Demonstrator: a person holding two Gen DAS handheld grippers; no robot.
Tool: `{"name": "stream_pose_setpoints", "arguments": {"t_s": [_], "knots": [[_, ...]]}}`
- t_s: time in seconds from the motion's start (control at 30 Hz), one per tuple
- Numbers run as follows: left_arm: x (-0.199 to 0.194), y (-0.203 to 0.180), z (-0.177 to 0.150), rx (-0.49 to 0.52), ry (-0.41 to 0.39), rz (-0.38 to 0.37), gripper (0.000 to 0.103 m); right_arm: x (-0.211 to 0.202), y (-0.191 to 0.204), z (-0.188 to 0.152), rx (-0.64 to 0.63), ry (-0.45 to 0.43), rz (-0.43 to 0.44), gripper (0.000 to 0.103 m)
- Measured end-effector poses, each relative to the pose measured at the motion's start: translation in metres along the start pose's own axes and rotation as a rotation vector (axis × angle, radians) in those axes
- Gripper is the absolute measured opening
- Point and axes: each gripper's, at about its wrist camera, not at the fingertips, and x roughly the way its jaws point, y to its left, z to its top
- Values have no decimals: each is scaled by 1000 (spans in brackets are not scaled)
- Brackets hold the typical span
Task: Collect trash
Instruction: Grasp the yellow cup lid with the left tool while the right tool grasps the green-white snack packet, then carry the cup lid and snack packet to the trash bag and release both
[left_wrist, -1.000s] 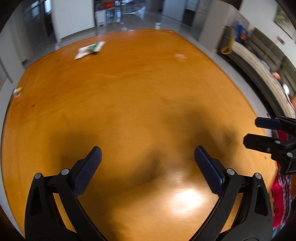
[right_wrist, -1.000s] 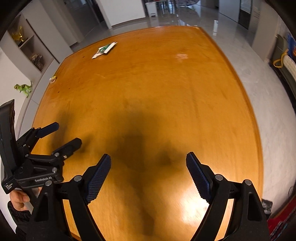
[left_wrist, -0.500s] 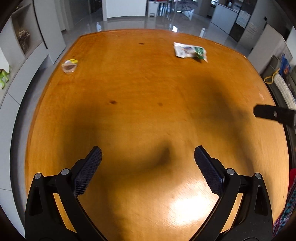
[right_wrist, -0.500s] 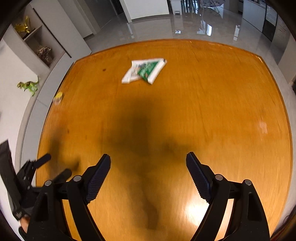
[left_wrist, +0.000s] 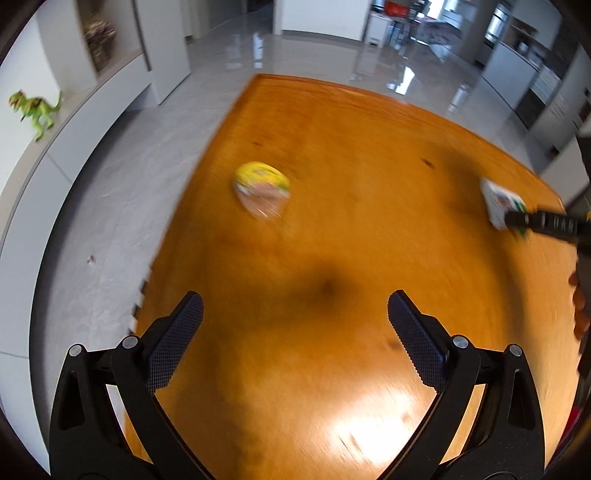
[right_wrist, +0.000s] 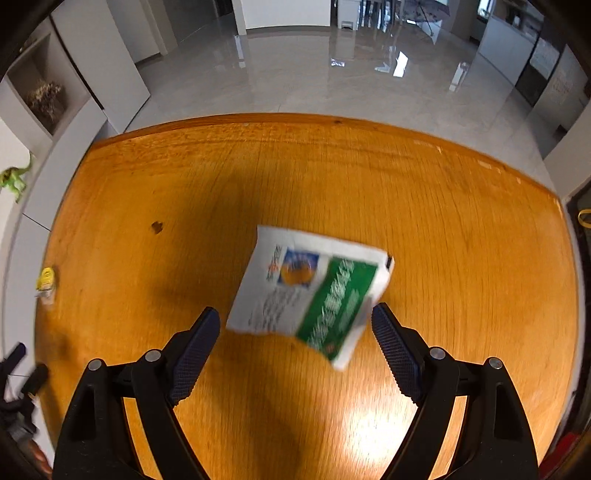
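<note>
**Two scraps of trash on the orange table, both grippers wide open**

Flat white packet (right_wrist: 308, 291) with a green panel and an orange-and-blue logo, lying on the wooden table (right_wrist: 461, 229), blurred. Sits just ahead of the right gripper (right_wrist: 295, 325), between the lines of its spread jaws, untouched by the pads. Small crumpled wrapper (left_wrist: 262, 194), yellow on top and clear below, near the table's left edge, well ahead of the left gripper (left_wrist: 295, 314). Jaws there also apart, nothing between them. Both tools angled steeply down at the tabletop. Green toy dinosaur (left_wrist: 35, 109) on a side ledge.
</note>
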Motion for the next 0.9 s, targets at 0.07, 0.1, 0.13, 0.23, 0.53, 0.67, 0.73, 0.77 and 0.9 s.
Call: {"name": "stream_pose_setpoints", "arguments": {"t_s": [0.07, 0.1, 0.13, 0.23, 0.53, 0.67, 0.73, 0.77, 0.9], "knots": [[7, 13, 16, -49, 0, 6, 97, 3, 3, 9, -23, -14, -26, 84], [9, 17, 22, -65, -1, 6, 97, 4, 4, 12, -34, -22, -40, 84], [15, 21, 30, -86, 4, 4, 97, 6, 5, 13, -41, -25, -44, 84], [29, 26, 48, -136, 25, -7, 97, 15, 7, 12, -100, -3, -95, 69], [56, 11, 65, -111, 70, 53, 66, -3, -26, -11, -121, -23, -33, 19], [50, 9, 65, -97, 52, 69, 39, -12, -42, -23, -93, -18, 0, 11], [49, 7, 62, -89, 53, 57, 38, -19, -50, -34, -78, -20, 14, 9], [47, 5, 61, -79, 47, 61, 36, -24, -53, -39, -75, -23, 21, 8], [37, -2, 53, -72, 35, 12, 30, -45, -68, -66, -55, -33, 58, 7]]}}
